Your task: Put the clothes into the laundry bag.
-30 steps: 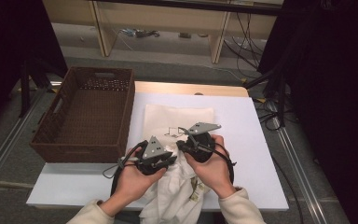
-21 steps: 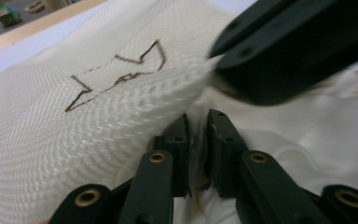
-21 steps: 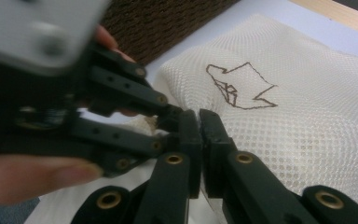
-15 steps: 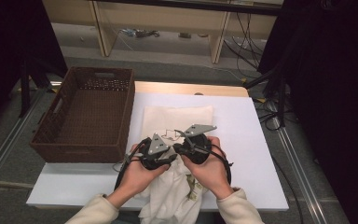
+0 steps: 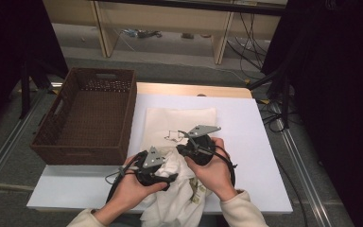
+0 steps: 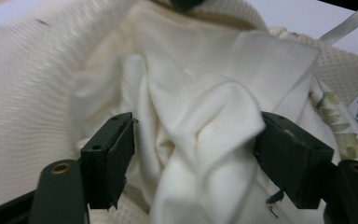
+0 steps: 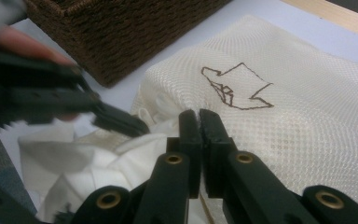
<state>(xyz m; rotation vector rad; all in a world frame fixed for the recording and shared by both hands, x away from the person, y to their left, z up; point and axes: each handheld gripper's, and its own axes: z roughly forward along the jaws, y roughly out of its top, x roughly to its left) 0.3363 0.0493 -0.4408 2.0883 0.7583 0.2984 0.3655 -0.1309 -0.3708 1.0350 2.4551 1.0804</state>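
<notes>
A cream mesh bag [image 5: 179, 120] with a brown line drawing [image 7: 235, 88] lies flat on the white table [image 5: 246, 127]. A crumpled white cloth [image 5: 172, 205] spills from its near end over the table's front edge. My right gripper [image 7: 199, 122] is shut on the bag's rim and holds it up. My left gripper [image 6: 198, 154] points into the bag's mouth; its jaws have just been opening and now stand apart, with a loose fold of the white cloth [image 6: 200, 107] between them. In the high view the left gripper [image 5: 166, 174] sits just left of the right gripper [image 5: 182, 150].
A dark brown wicker basket [image 5: 82, 118] stands on the table's left side, close to the bag. Bare white tabletop lies to the right of the bag. Beyond the table are wooden shelves and cables on the floor.
My left gripper has sunk a little, toward the table's front edge, onto the bunched cloth. The right gripper and the bag's rim have kept their place.
</notes>
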